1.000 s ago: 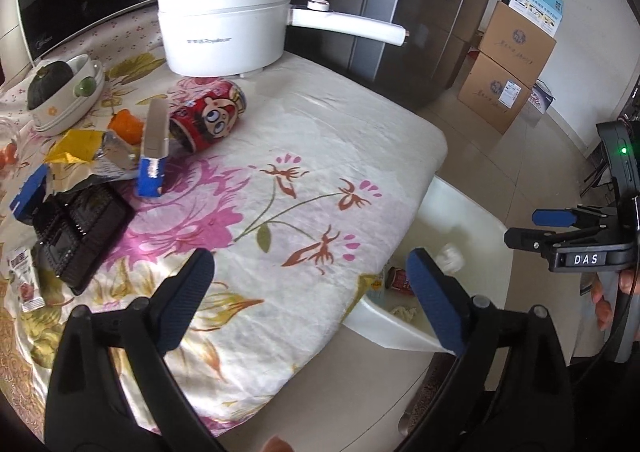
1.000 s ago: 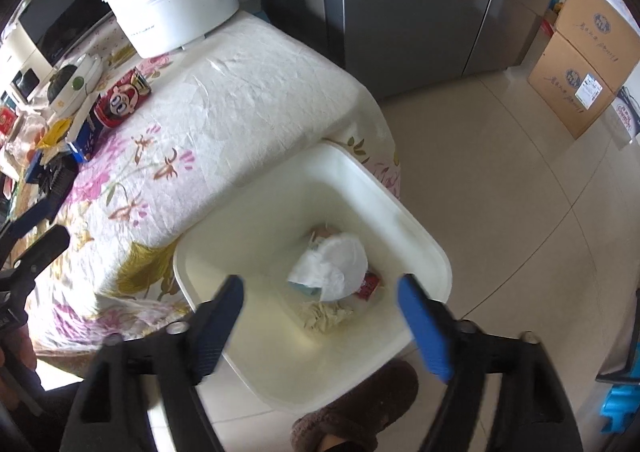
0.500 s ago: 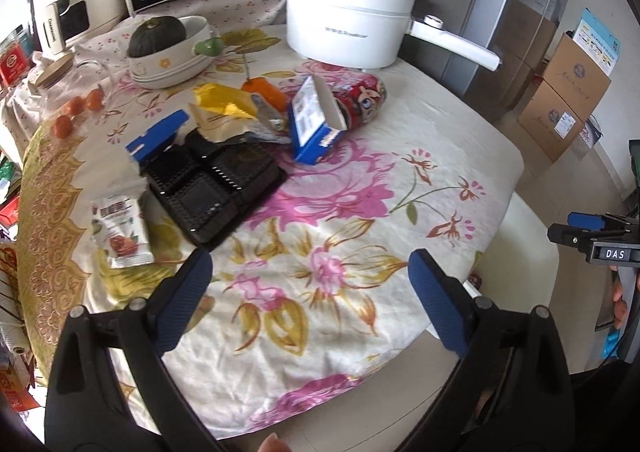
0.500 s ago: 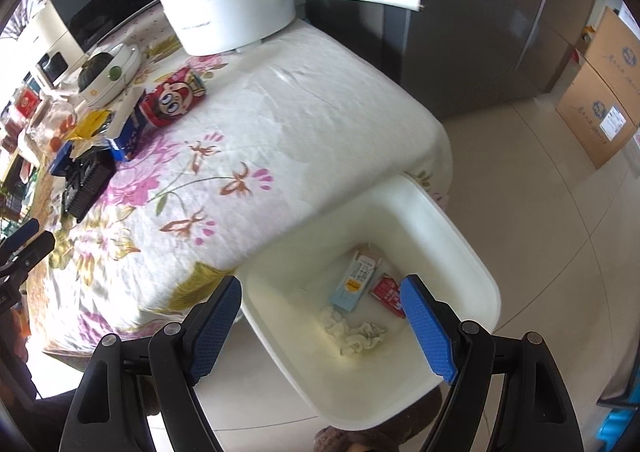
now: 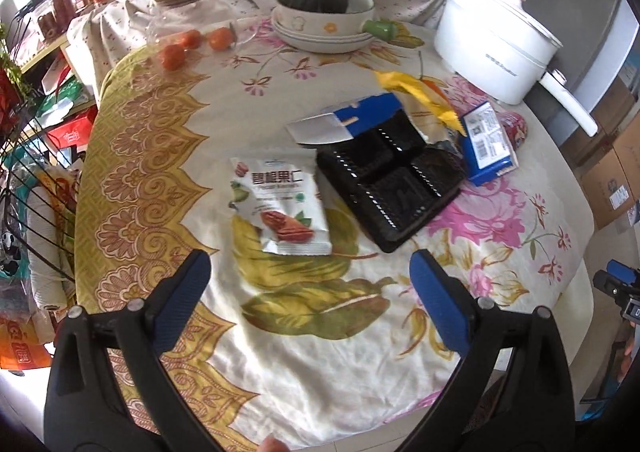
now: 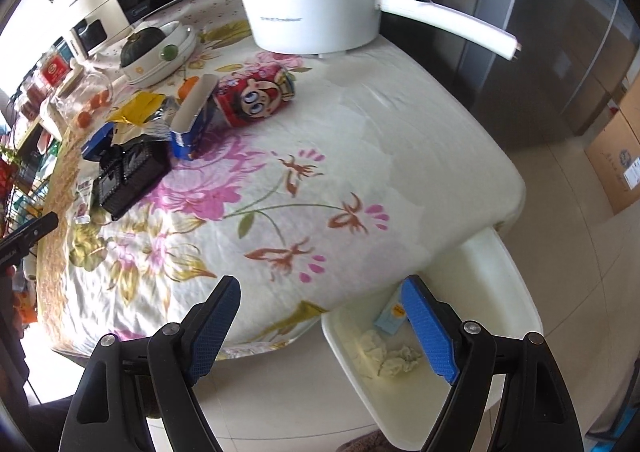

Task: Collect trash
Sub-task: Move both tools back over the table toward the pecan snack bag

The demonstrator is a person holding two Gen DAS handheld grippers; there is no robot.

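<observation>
My left gripper [image 5: 310, 292] is open and empty above the near table edge, in front of a white snack packet [image 5: 282, 206]. Behind the packet lie a black plastic tray [image 5: 390, 180], a blue-and-white box [image 5: 486, 142], a yellow wrapper [image 5: 416, 92] and a red can [image 5: 516, 126]. My right gripper [image 6: 320, 320] is open and empty over the table's front edge. The white trash bin [image 6: 516, 292] stands on the floor at the table's corner and holds crumpled tissues [image 6: 386, 352] and a small carton. The red can [image 6: 256, 94] also shows in the right wrist view.
A white pot with a long handle [image 6: 316, 0] stands at the table's far side. A bowl with a dark squash [image 5: 320, 8], a glass jar with small orange fruits [image 5: 192, 36] and a wire rack [image 5: 28, 188] are at the left. Cardboard boxes [image 6: 616, 156] stand on the floor.
My left gripper has swung left from the bin and table corner to face the snack packet and tray. My right gripper has moved from over the bin toward the table edge.
</observation>
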